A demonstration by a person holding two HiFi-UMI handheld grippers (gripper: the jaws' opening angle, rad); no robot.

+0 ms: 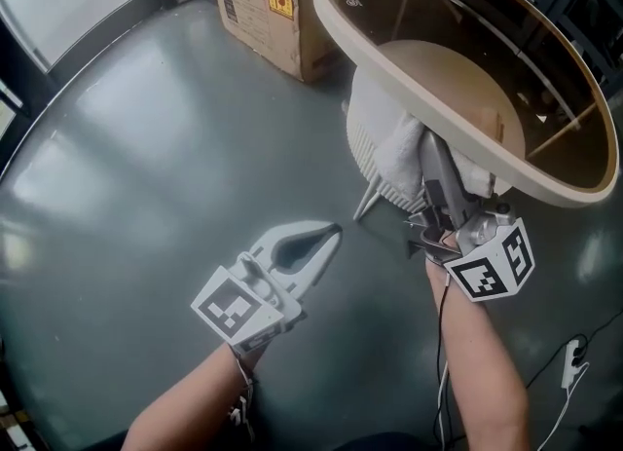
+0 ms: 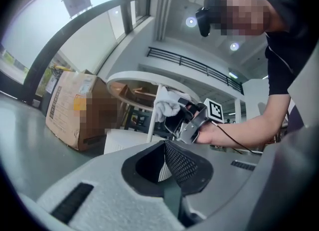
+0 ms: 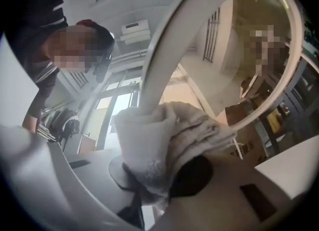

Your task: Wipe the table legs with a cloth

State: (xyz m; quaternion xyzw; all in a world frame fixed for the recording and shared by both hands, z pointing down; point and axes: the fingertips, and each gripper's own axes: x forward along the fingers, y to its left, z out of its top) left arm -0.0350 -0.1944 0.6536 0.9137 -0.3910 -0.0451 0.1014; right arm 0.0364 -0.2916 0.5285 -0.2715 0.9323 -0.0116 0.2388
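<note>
A round glass table with a cream rim (image 1: 336, 20) fills the upper right of the head view. Under that rim, a white cloth (image 1: 407, 152) is wrapped around a slanted white table leg (image 1: 370, 201). My right gripper (image 1: 433, 162) is shut on the cloth and presses it to the leg. The right gripper view shows the cloth (image 3: 159, 140) bunched around the leg (image 3: 154, 75), with my right gripper (image 3: 154, 185) clamped below it. My left gripper (image 1: 326, 235) hangs over the floor to the left, shut and empty. From the left gripper (image 2: 164, 150) I see the cloth (image 2: 167, 104) on the leg (image 2: 152, 122).
A cardboard box (image 1: 263, 1) stands on the grey floor behind the table. A white ribbed object (image 1: 365, 137) sits under the table beside the leg. A white plug and cable (image 1: 569, 366) lie on the floor at the lower right.
</note>
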